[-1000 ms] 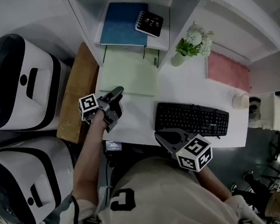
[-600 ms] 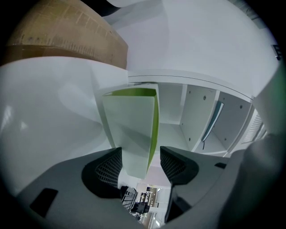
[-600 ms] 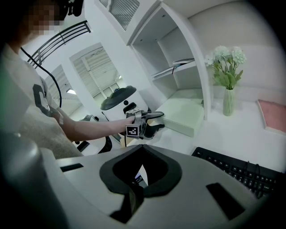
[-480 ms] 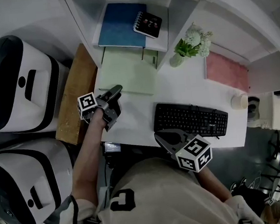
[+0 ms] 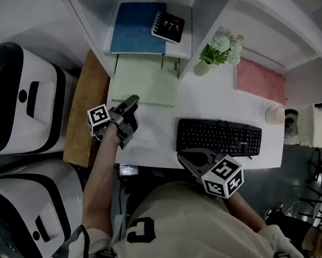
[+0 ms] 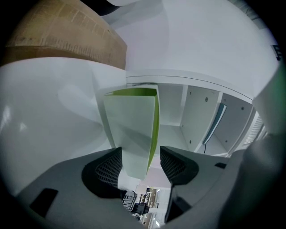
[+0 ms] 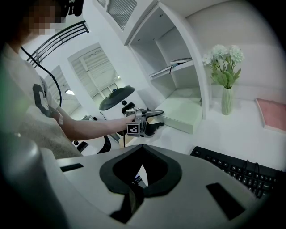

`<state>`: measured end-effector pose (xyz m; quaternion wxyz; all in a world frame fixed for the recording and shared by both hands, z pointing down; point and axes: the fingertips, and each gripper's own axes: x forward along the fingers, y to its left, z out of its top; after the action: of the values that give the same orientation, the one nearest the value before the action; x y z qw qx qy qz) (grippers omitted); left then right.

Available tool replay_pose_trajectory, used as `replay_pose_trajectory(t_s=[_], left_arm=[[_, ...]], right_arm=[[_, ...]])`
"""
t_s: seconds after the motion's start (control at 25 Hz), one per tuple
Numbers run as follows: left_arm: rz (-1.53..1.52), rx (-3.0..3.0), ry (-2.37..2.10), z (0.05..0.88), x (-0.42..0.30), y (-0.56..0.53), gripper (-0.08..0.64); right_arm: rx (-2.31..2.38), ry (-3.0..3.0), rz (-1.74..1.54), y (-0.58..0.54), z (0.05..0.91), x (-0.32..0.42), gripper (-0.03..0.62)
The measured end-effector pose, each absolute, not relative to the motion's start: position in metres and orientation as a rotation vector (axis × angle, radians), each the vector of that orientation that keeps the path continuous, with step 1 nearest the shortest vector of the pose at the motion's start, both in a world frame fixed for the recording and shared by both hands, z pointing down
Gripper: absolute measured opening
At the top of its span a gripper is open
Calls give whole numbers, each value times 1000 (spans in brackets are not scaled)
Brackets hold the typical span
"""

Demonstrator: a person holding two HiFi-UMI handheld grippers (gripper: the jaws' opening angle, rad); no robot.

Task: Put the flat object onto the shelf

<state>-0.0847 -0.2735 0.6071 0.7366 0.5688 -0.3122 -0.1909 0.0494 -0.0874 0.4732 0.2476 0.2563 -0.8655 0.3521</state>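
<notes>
Left claw (image 6: 140,164) is clamped on just the near corner of the pale green folder (image 6: 132,129), which runs straight ahead of the jaws with its far end at the shelf (image 6: 192,85) mouth. The right claw (image 7: 138,185) sits pinched together, empty. With so small a hold, the folder could swivel, slip out, or jam against the shelf board.

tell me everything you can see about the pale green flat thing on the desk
The pale green flat object is a thin rectangular slab, like a folder or shallow box, matte on top with a brighter green edge. It lies flat on the white desk, its far end tucked beneath the shelf board carrying the blue book. The left gripper straddles its near left corner; whether the pads press on it is unclear.
</notes>
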Motion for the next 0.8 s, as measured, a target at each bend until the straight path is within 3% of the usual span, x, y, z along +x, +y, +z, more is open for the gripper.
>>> replay_pose_trajectory(t_s=[0.8], left_arm=[[-402,1280,-683,608,-83,-288,273]], right_arm=[[703,-2345,985,-91,478,47,12]])
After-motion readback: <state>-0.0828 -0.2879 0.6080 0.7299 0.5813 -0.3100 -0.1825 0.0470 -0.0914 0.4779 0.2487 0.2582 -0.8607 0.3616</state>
